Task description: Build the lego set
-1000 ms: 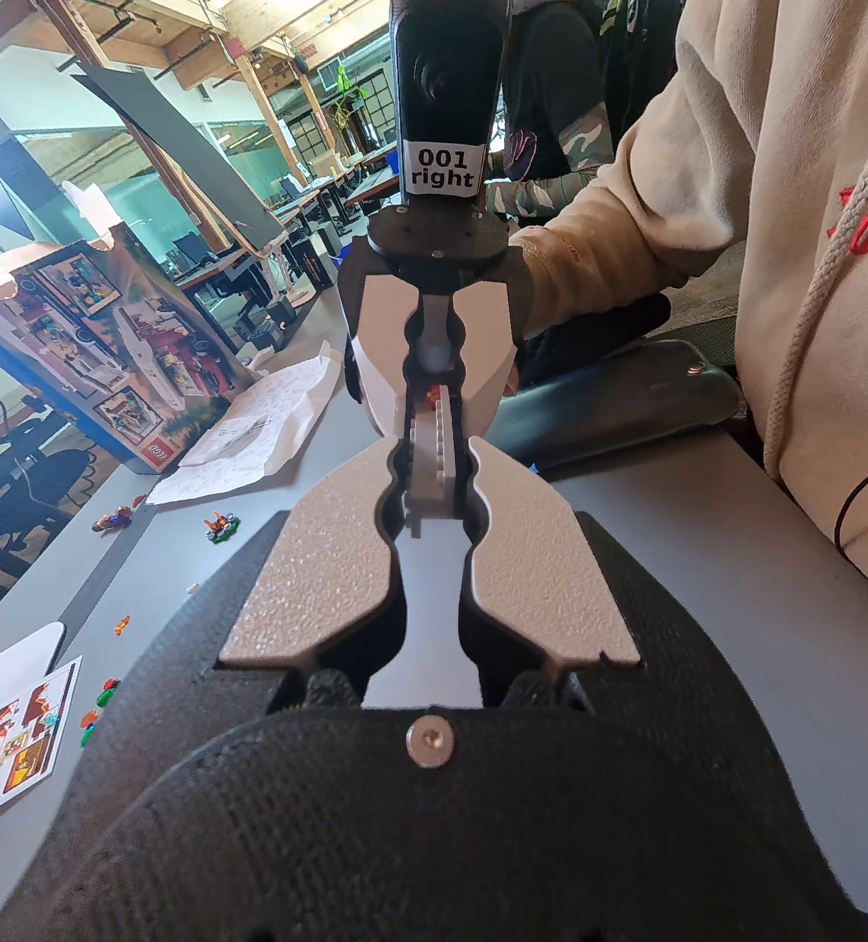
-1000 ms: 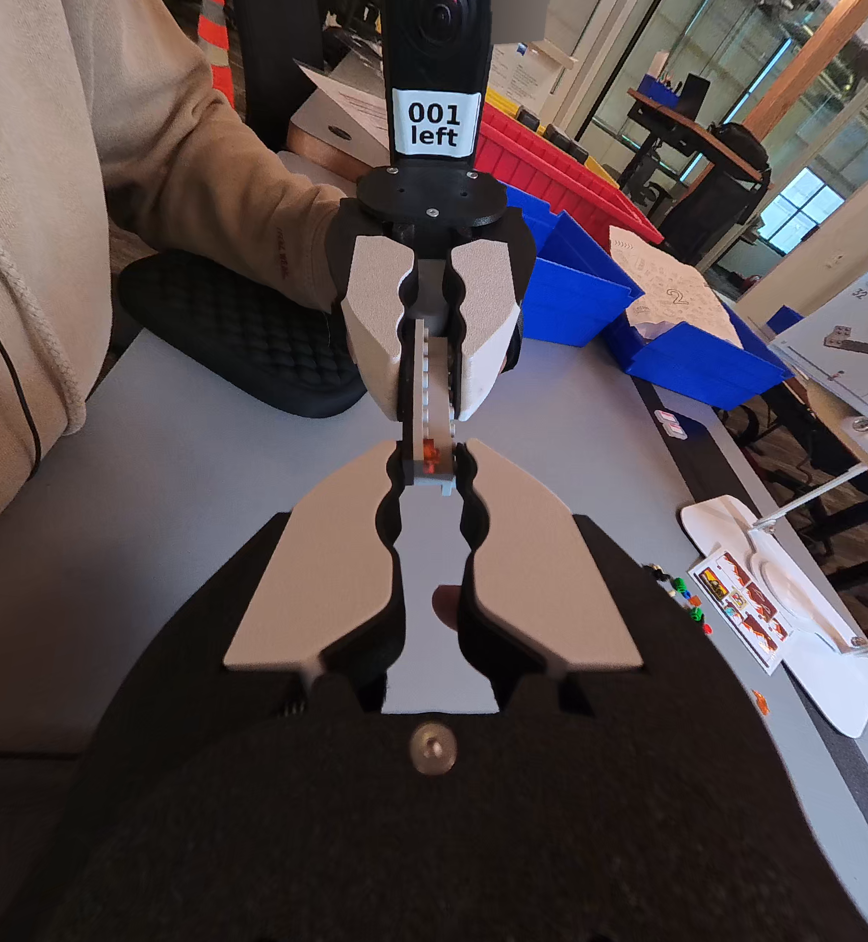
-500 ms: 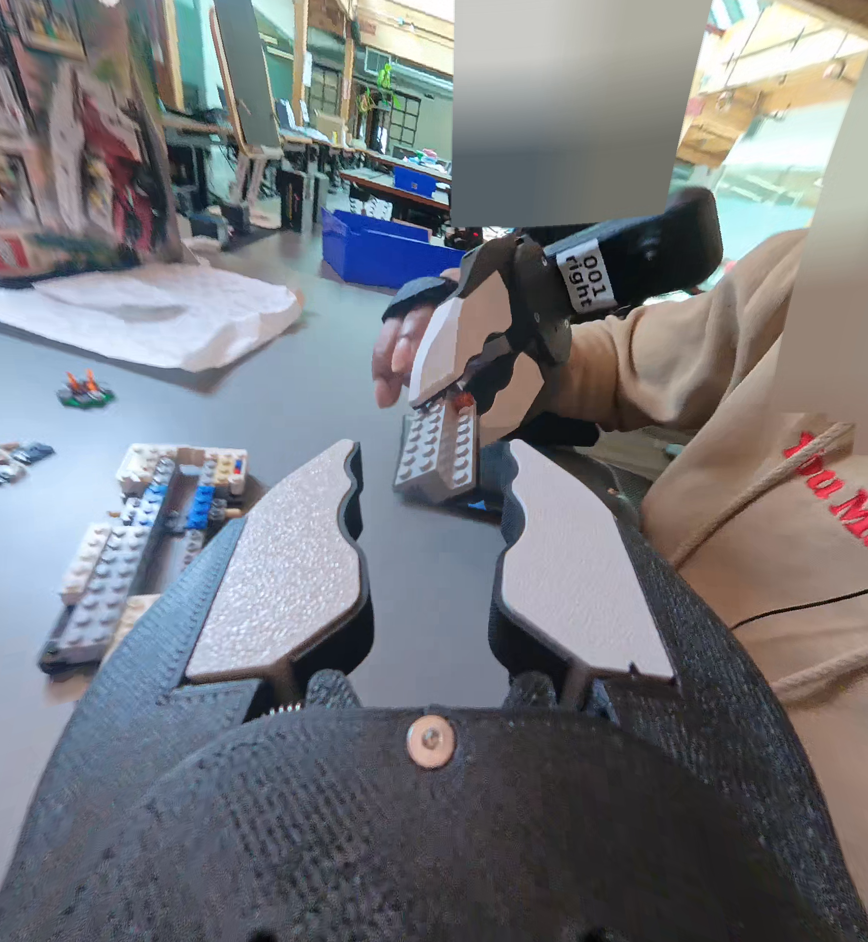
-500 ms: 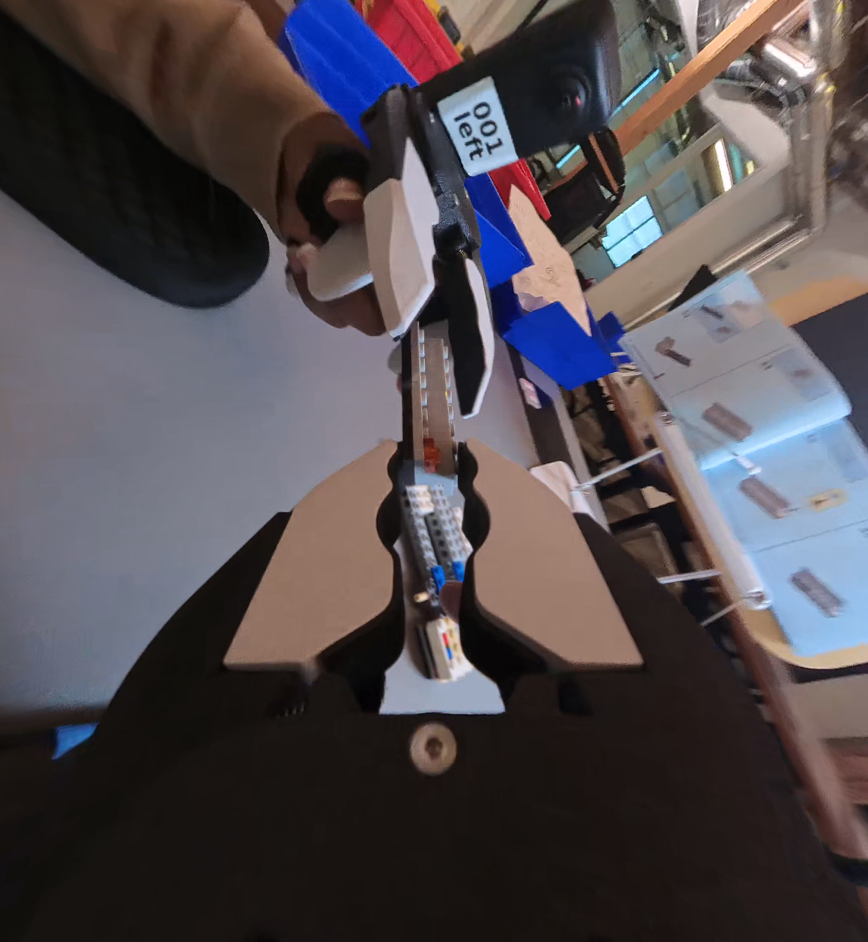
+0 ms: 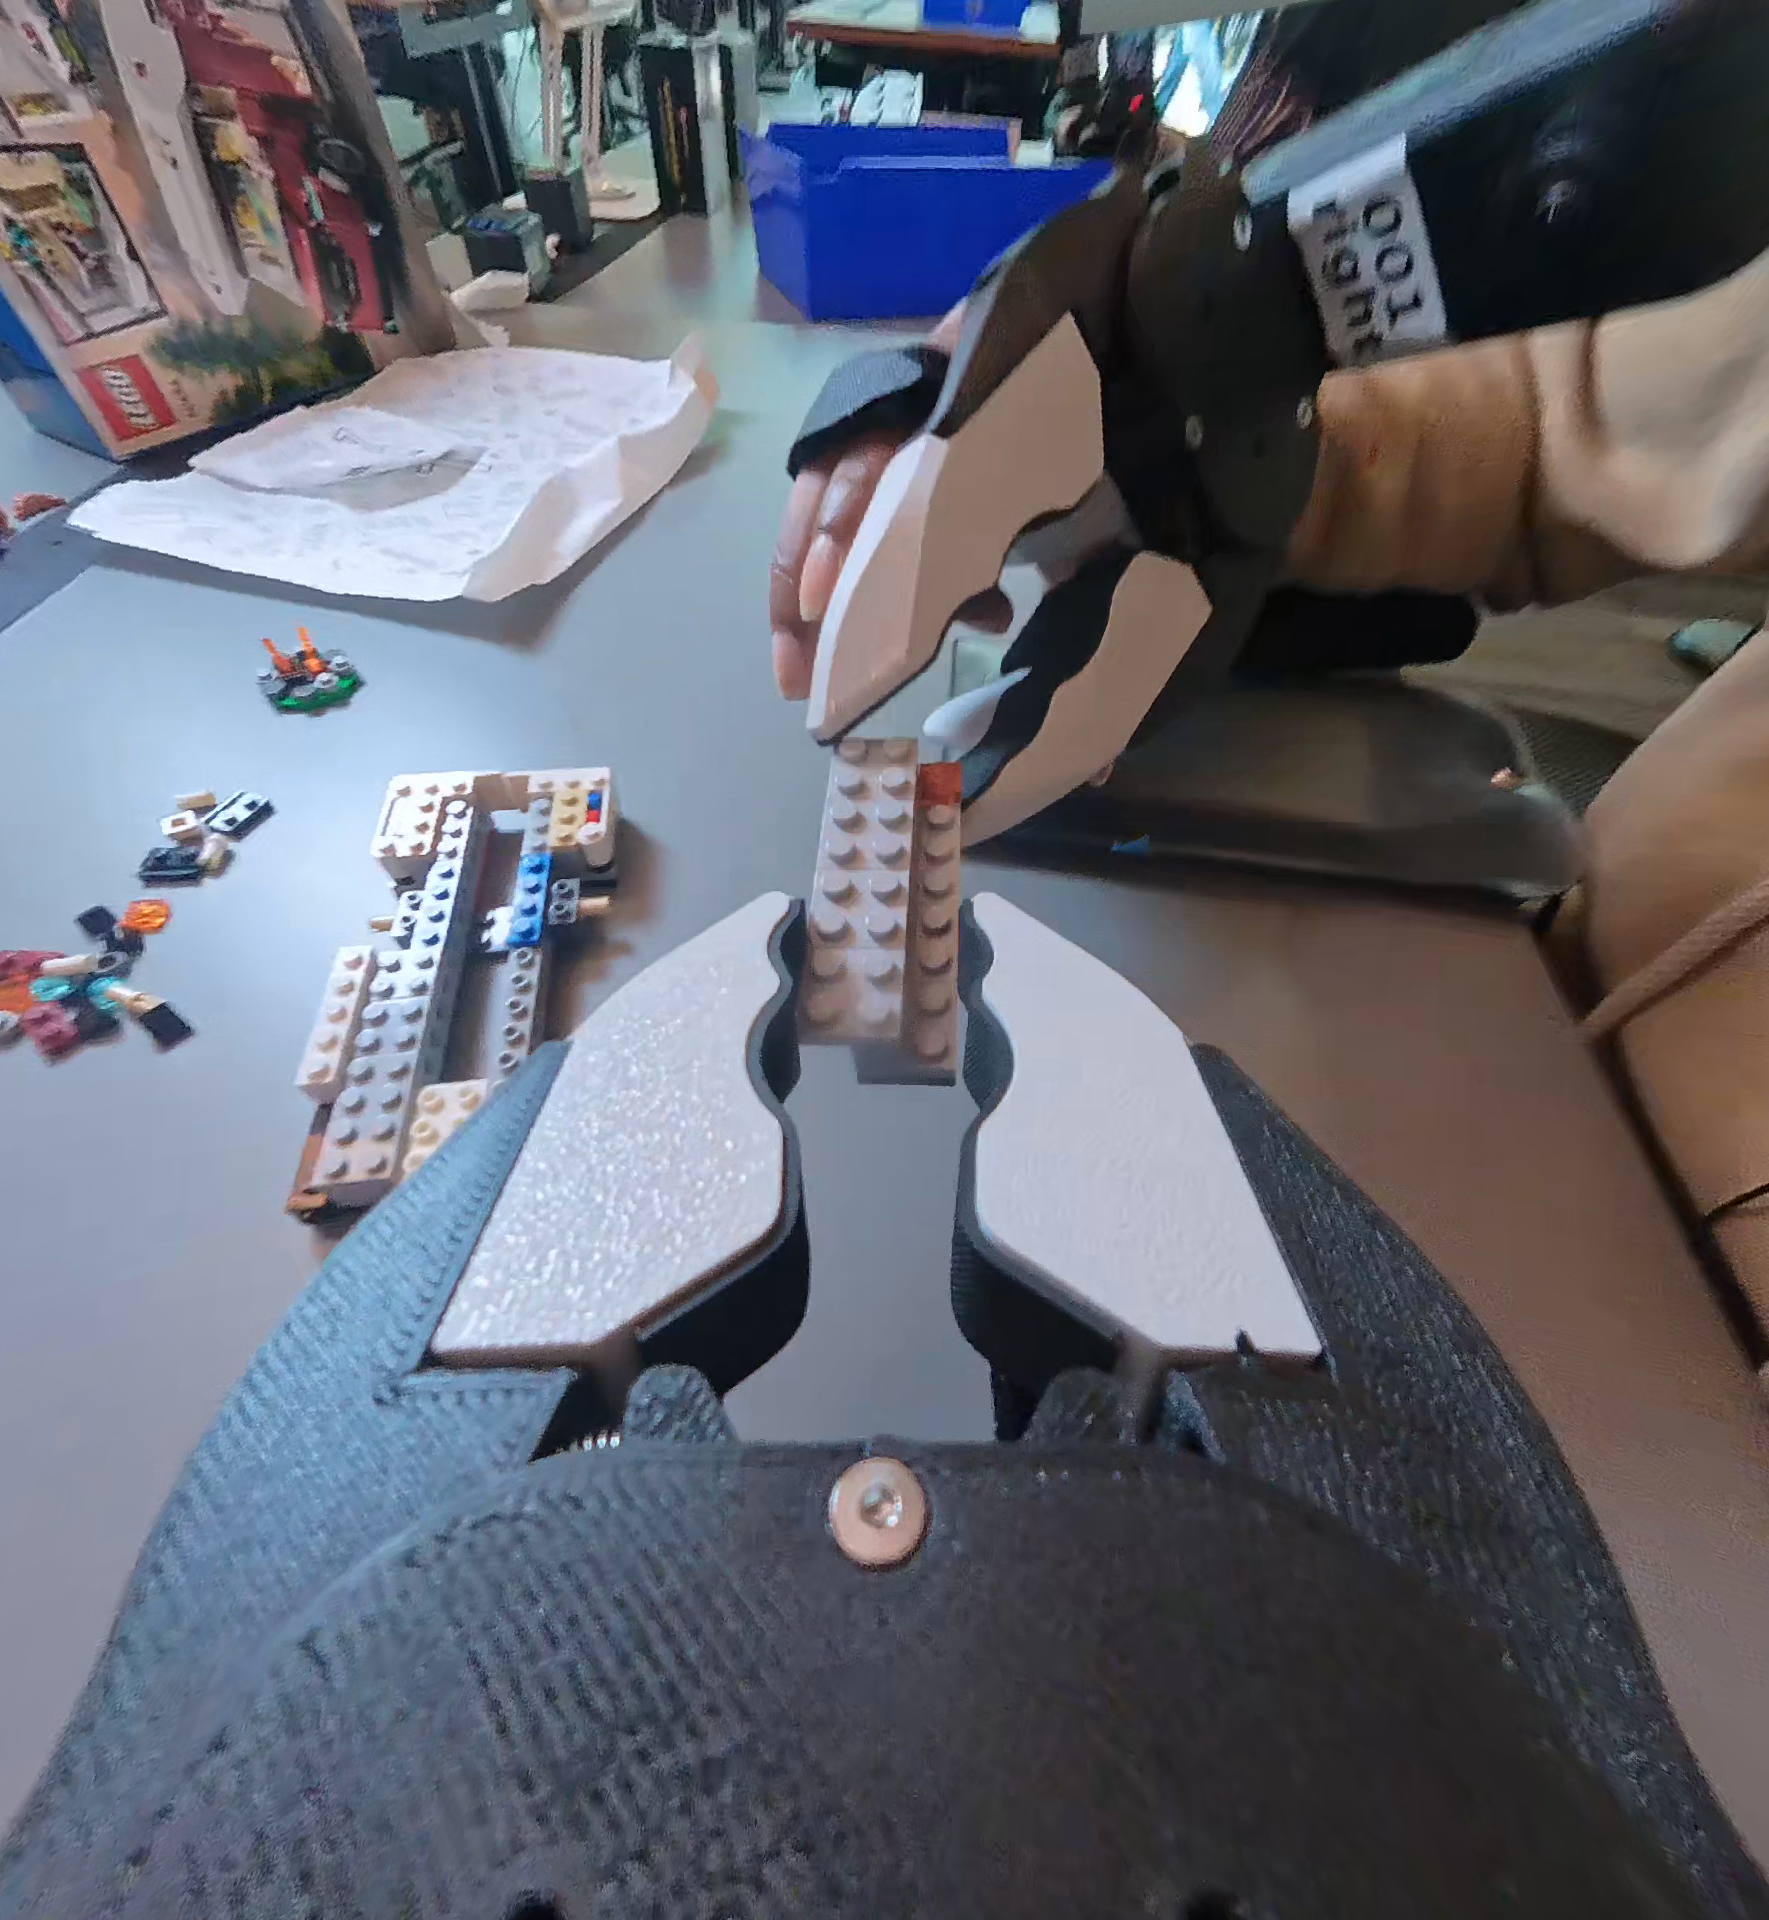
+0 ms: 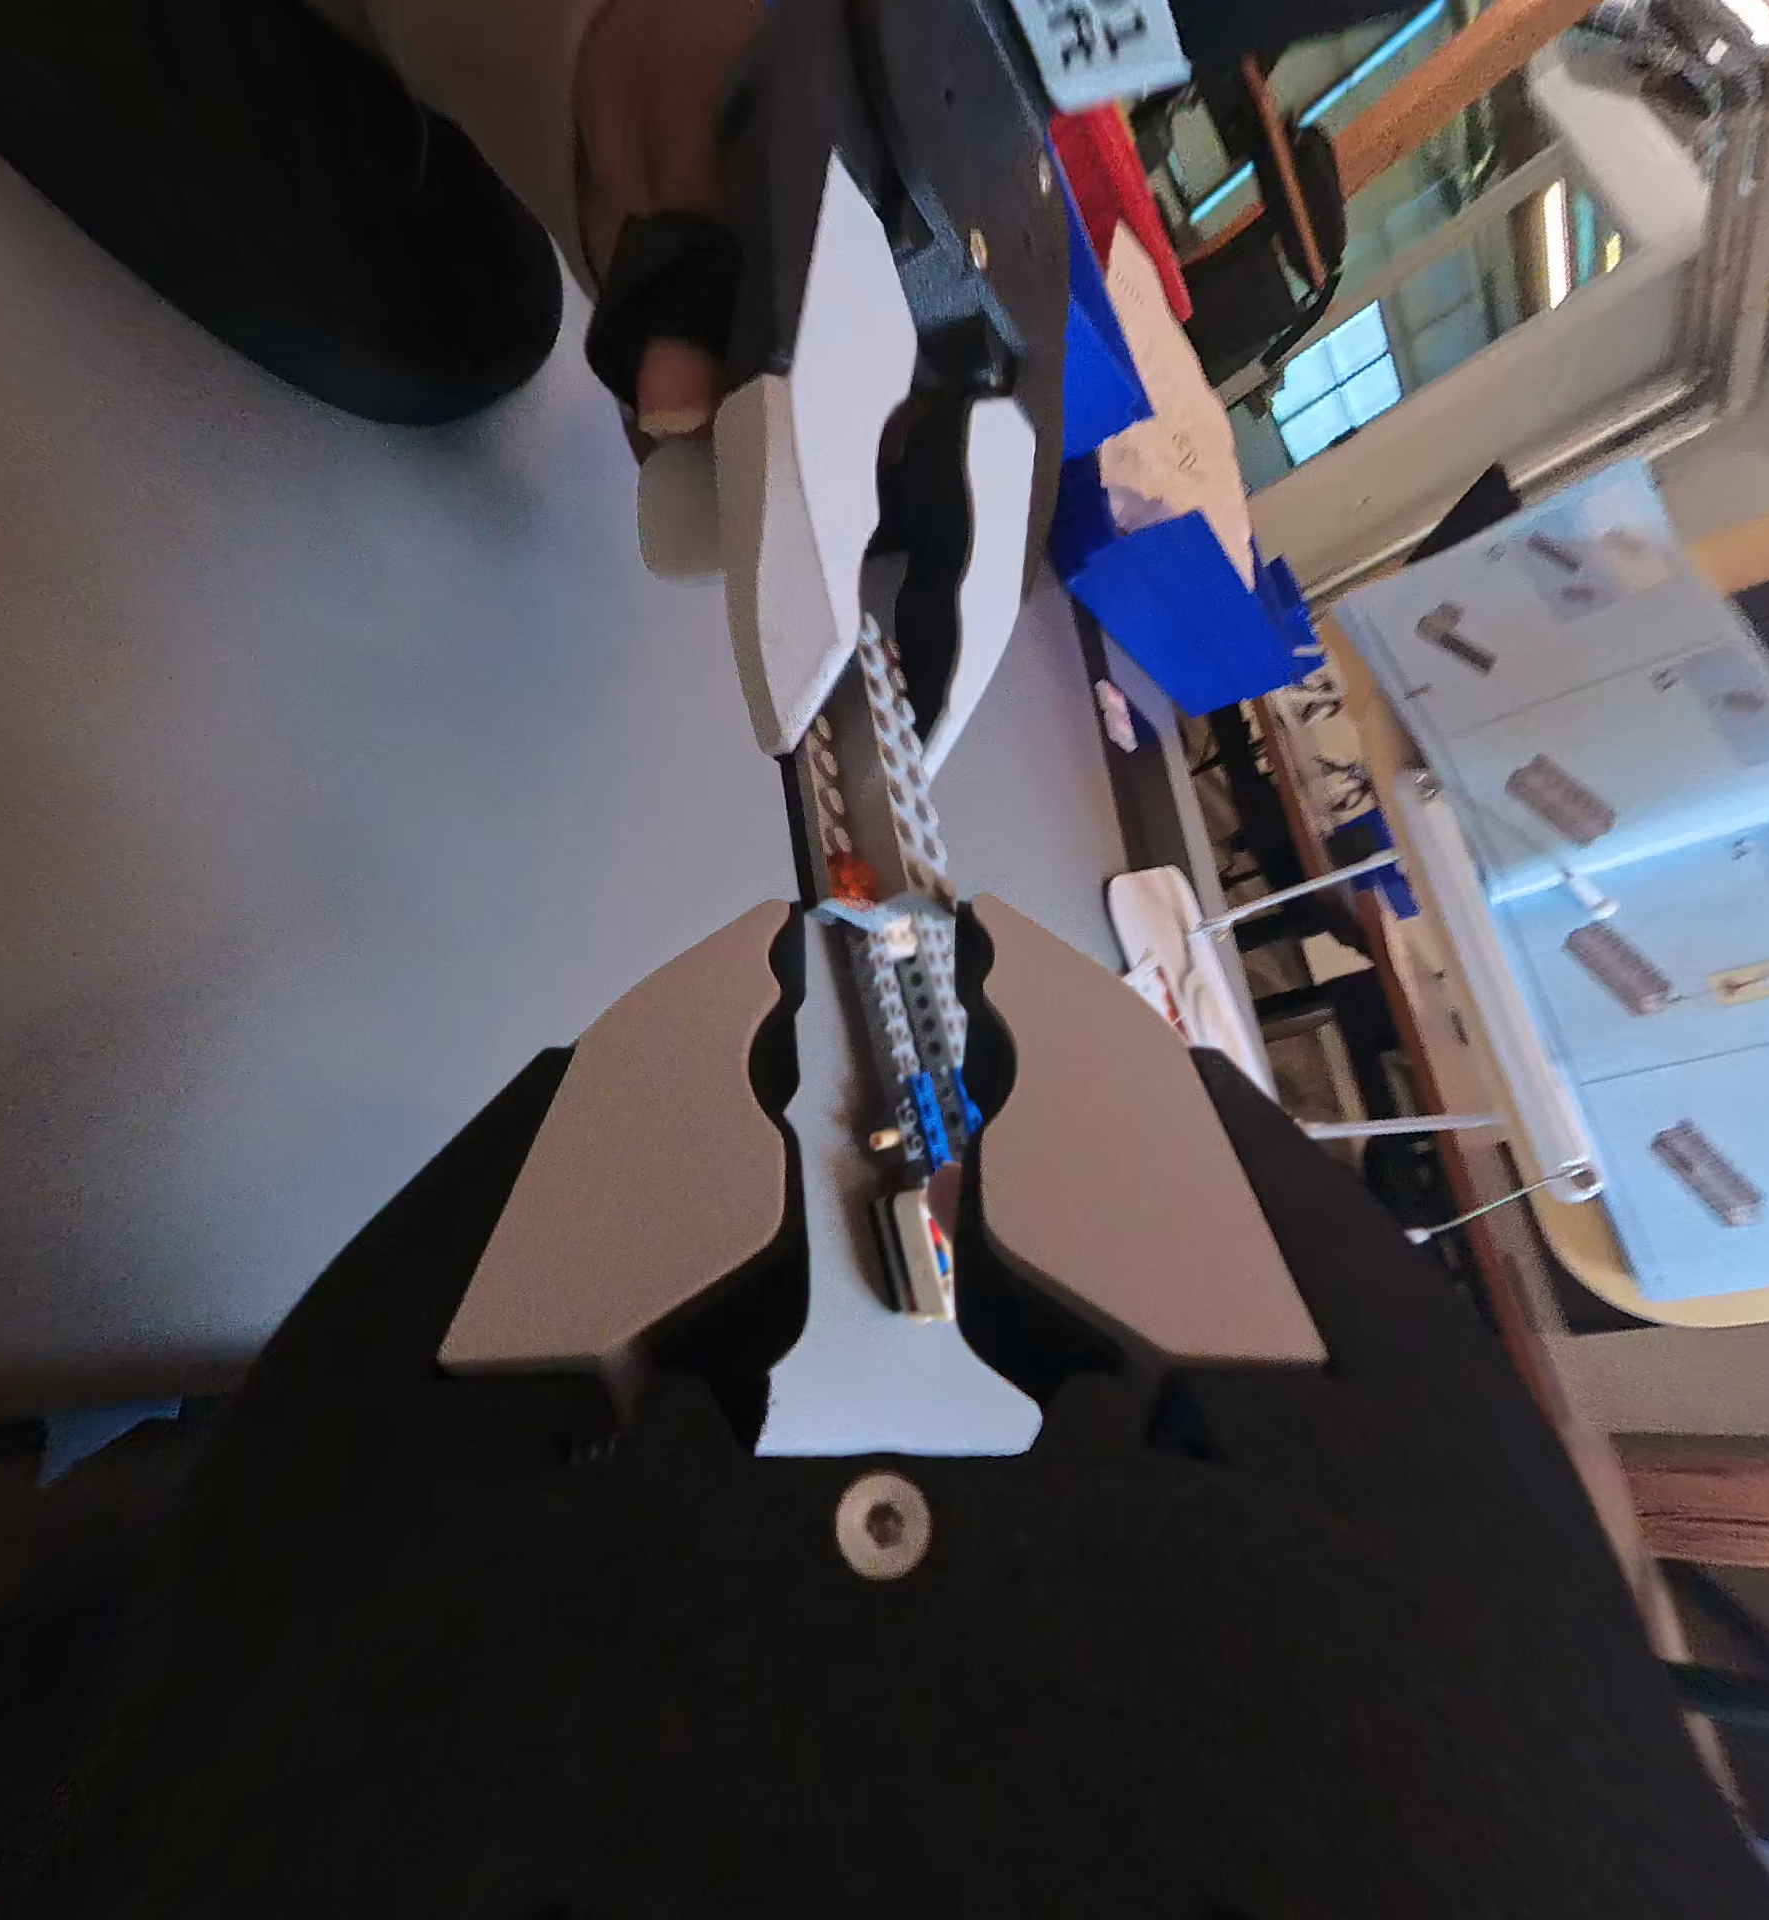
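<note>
Two hand-held grippers meet over a grey table (image 5: 1275, 1039) on one grey studded lego assembly (image 5: 864, 831), held above the tabletop with its studs facing the left camera. Nearest, the left gripper (image 5: 878, 914) is clenched on the assembly's near end, one finger against each long side. At the far end, beside a small orange piece (image 5: 937, 781), the right gripper (image 5: 901, 779) straddles the assembly with its fingertips at the edges; whether it is squeezing cannot be told. A person's hand (image 5: 818, 561) works it from behind. To the left on the table lie a partly built model (image 5: 454, 966) and scattered small pieces (image 5: 59, 987). Beyond them sits a small green base with orange bits (image 5: 308, 675), then crumpled white paper (image 5: 412, 468), the set's box (image 5: 163, 208) and a blue bin (image 5: 911, 229).
</note>
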`<action>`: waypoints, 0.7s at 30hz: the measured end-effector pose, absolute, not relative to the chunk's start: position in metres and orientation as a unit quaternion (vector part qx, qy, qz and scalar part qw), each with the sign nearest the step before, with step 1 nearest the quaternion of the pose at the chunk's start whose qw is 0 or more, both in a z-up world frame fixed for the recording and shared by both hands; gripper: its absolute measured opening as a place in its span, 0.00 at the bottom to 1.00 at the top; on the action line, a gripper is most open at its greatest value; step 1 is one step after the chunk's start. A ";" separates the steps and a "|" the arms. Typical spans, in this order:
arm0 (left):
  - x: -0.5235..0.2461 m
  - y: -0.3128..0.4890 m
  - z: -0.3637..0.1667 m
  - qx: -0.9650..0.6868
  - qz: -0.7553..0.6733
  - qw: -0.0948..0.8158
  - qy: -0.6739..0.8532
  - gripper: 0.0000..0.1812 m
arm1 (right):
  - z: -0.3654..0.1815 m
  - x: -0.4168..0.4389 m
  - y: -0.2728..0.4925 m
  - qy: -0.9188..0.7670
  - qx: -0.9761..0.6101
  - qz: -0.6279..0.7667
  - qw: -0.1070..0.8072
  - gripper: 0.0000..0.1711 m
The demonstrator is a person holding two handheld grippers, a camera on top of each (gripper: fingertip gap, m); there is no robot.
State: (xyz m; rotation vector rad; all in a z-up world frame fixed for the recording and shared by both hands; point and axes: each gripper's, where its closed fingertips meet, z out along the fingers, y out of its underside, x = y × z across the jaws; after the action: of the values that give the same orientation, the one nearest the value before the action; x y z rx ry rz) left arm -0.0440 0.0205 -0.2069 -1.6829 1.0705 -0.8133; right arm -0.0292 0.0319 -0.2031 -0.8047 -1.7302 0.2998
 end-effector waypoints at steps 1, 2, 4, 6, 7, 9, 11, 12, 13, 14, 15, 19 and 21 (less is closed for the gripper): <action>-0.046 0.023 -0.212 -0.694 -0.313 0.473 0.444 0.15 | -0.207 -0.028 0.036 -0.735 -0.359 0.137 0.558 0.16; -0.047 0.024 -0.217 -0.698 -0.299 0.470 0.451 0.15 | -0.208 -0.027 0.039 -0.730 -0.373 0.152 0.552 0.16; -0.049 0.026 -0.223 -0.705 -0.286 0.462 0.455 0.15 | -0.208 -0.025 0.045 -0.717 -0.398 0.176 0.544 0.16; -0.051 0.028 -0.228 -0.712 -0.274 0.457 0.458 0.15 | -0.206 -0.023 0.052 -0.699 -0.423 0.197 0.542 0.16; -0.052 0.030 -0.229 -0.715 -0.268 0.455 0.458 0.15 | -0.204 -0.022 0.055 -0.690 -0.434 0.208 0.542 0.15; -0.054 0.032 -0.236 -0.722 -0.250 0.448 0.464 0.15 | -0.202 -0.021 0.062 -0.671 -0.454 0.220 0.543 0.15; -0.057 0.032 -0.245 -0.730 -0.226 0.435 0.476 0.15 | -0.202 -0.020 0.068 -0.661 -0.470 0.224 0.541 0.15; -0.057 0.032 -0.250 -0.733 -0.217 0.426 0.484 0.15 | -0.203 -0.019 0.070 -0.658 -0.474 0.225 0.541 0.15; -0.058 0.031 -0.256 -0.739 -0.210 0.413 0.489 0.15 | -0.204 -0.019 0.070 -0.657 -0.478 0.226 0.538 0.15; -0.059 0.031 -0.261 -0.745 -0.202 0.404 0.491 0.15 | -0.204 -0.020 0.070 -0.656 -0.480 0.231 0.534 0.15; -0.060 0.031 -0.264 -0.748 -0.195 0.400 0.492 0.15 | -0.204 -0.020 0.070 -0.652 -0.485 0.234 0.533 0.15; -0.062 0.032 -0.268 -0.757 -0.189 0.389 0.489 0.15 | -0.205 -0.019 0.074 -0.637 -0.512 0.252 0.519 0.15; -0.064 0.033 -0.270 -0.763 -0.187 0.383 0.486 0.15 | -0.207 -0.018 0.077 -0.630 -0.525 0.261 0.509 0.15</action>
State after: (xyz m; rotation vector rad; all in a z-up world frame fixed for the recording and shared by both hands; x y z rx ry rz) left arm -0.0641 0.0327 -0.2704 -1.9461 1.2387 -0.4765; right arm -0.0185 0.0766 -0.2066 -1.2645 -1.5189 0.6282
